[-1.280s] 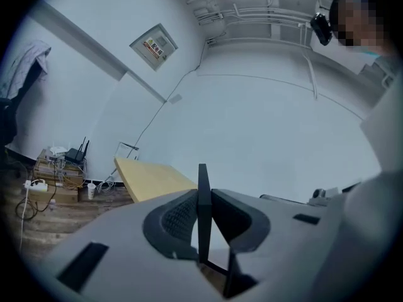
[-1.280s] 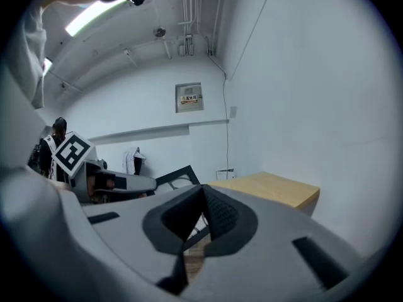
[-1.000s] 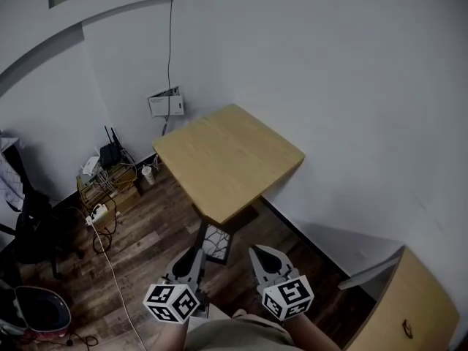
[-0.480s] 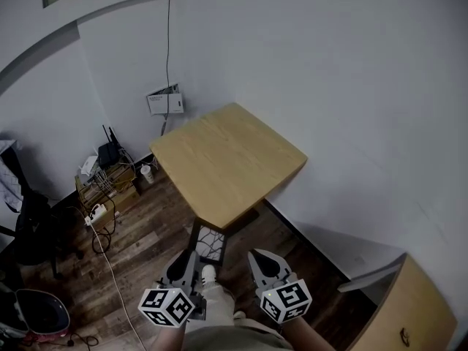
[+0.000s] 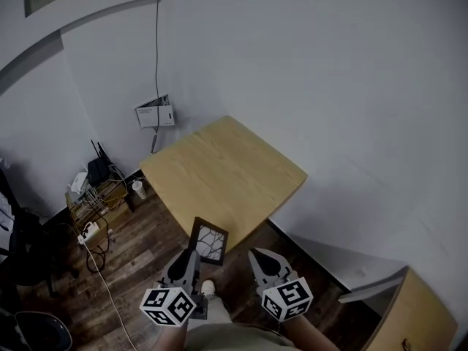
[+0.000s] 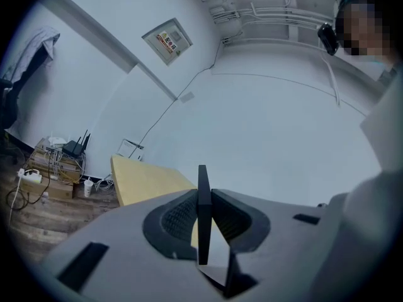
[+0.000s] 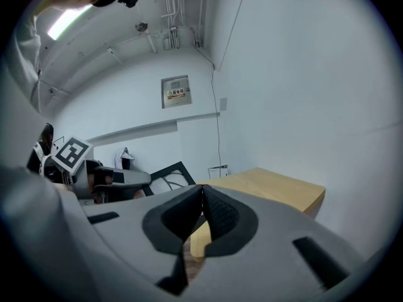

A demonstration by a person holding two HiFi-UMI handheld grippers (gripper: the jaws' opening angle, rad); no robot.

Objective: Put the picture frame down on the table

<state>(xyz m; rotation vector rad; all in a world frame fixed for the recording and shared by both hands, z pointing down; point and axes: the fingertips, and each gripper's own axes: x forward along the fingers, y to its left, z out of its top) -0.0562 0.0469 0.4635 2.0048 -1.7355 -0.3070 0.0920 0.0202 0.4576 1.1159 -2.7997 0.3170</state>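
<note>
A small dark picture frame [image 5: 208, 241] with a pale cracked-pattern picture is held upright just off the near corner of the light wooden table [image 5: 227, 170]. My left gripper [image 5: 190, 263] is shut on the frame's lower edge; in the left gripper view the frame [image 6: 203, 212] shows edge-on between the jaws. My right gripper [image 5: 262, 263] hangs beside it, shut with nothing in it. In the right gripper view the frame [image 7: 170, 176] and the left gripper [image 7: 119, 182] show at left, with the table [image 7: 271, 190] ahead.
A white wall runs close behind and to the right of the table. Cables, a router and a power strip [image 5: 91, 225] lie on the wooden floor at left. A wooden cabinet [image 5: 413, 309] stands at lower right. A small white box [image 5: 155, 113] hangs on the wall.
The left gripper has lifted the frame from low beside the table leg up to the table's near corner. The head view has moved closer to the table.
</note>
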